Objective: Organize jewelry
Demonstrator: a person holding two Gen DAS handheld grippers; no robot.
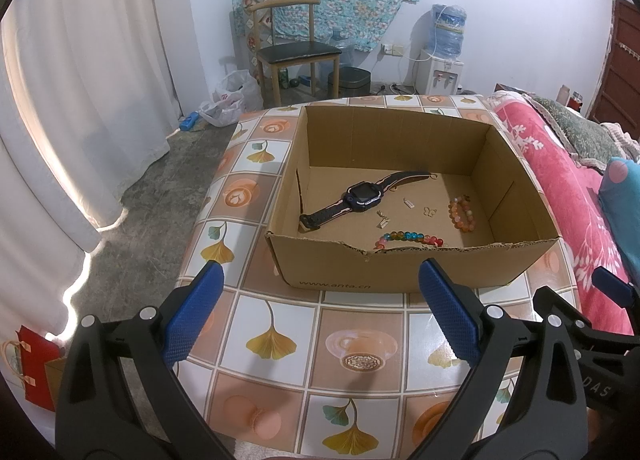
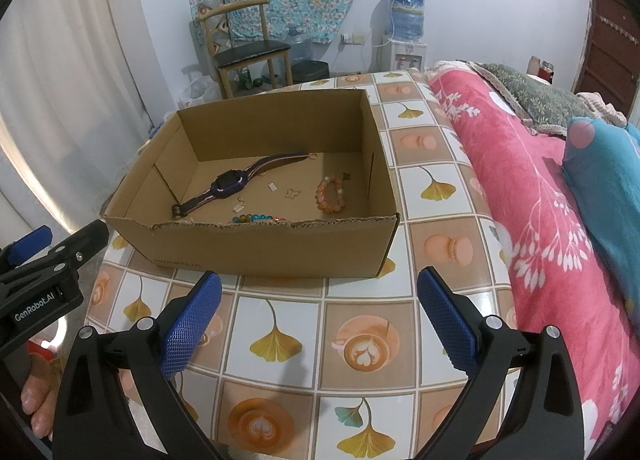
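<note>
An open cardboard box (image 1: 412,268) (image 2: 280,248) stands on the patterned table (image 1: 288,344) (image 2: 280,344). Inside lie a dark watch (image 1: 360,198) (image 2: 228,184), an orange bead bracelet (image 1: 462,214) (image 2: 331,194), a multicoloured bead bracelet (image 1: 408,239) (image 2: 256,217) by the near wall, and small metal charms (image 1: 430,212) (image 2: 293,193). My left gripper (image 1: 320,316) hovers open over the table in front of the box, holding nothing. My right gripper (image 2: 320,320) is likewise open and empty, short of the box's near wall. The left gripper (image 2: 40,256) also shows at the right wrist view's left edge.
A bed with a pink floral blanket (image 1: 560,196) (image 2: 520,188) and a teal pillow (image 2: 604,180) borders the table's right side. A wooden chair (image 1: 292,48) (image 2: 244,48), a water dispenser (image 1: 444,56) (image 2: 404,32) and white curtains (image 1: 80,100) stand behind and to the left.
</note>
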